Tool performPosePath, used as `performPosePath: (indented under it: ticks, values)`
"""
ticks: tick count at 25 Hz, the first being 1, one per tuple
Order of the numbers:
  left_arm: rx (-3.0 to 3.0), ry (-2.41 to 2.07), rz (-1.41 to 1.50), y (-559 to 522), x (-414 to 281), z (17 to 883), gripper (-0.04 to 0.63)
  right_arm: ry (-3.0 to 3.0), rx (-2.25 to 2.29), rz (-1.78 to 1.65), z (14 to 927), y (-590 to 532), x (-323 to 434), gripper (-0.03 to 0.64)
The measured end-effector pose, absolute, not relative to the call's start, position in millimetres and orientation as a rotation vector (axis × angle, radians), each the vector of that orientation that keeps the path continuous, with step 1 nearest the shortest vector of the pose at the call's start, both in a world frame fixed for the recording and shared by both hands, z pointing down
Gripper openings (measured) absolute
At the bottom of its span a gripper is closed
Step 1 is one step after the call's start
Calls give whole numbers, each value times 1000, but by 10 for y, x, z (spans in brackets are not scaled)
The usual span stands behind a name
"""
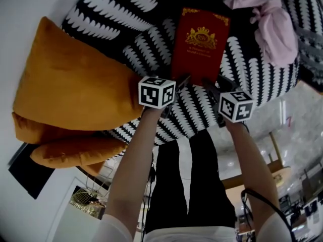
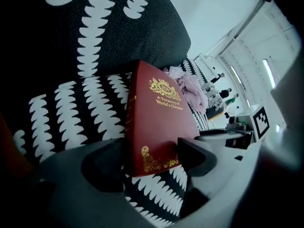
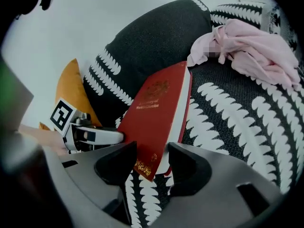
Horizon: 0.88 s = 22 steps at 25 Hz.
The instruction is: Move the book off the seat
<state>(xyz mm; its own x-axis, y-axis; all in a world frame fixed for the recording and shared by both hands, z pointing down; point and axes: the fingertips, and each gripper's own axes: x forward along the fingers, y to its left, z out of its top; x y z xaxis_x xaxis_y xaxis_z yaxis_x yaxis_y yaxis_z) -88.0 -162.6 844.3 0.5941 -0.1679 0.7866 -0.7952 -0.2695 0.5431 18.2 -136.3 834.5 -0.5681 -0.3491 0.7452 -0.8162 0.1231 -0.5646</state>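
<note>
Red and gold-stamped, the book is seen lying on the black-and-white patterned seat, between an orange cushion and a pink cloth. Its near corners are straddled by the left claw and the right claw, both spread wide and not clamped.

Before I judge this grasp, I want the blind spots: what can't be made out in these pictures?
Book bottom corners: head view, behind the left tongs and right tongs.
Pink cloth: right gripper view, partly under a mosaic patch.
Orange cushion: right gripper view, mostly behind the patterned seat.
</note>
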Motion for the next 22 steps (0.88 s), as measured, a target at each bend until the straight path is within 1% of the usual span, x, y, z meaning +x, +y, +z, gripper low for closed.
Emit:
performPosePath:
  ticks: [5, 11, 22]
  values:
    - [1784, -813, 721, -1604, -811, 8197, 344, -1980, 1110, 1422, 8096, -1361, 257, 222]
    - [1759, -862, 643, -1307, -788, 7904, 344, -2005, 1100, 1388, 7775, -1162, 301, 216]
    - [1843, -893, 623, -1066, -961, 6867, 342, -2089, 1167, 1302, 6755, -921, 138, 215]
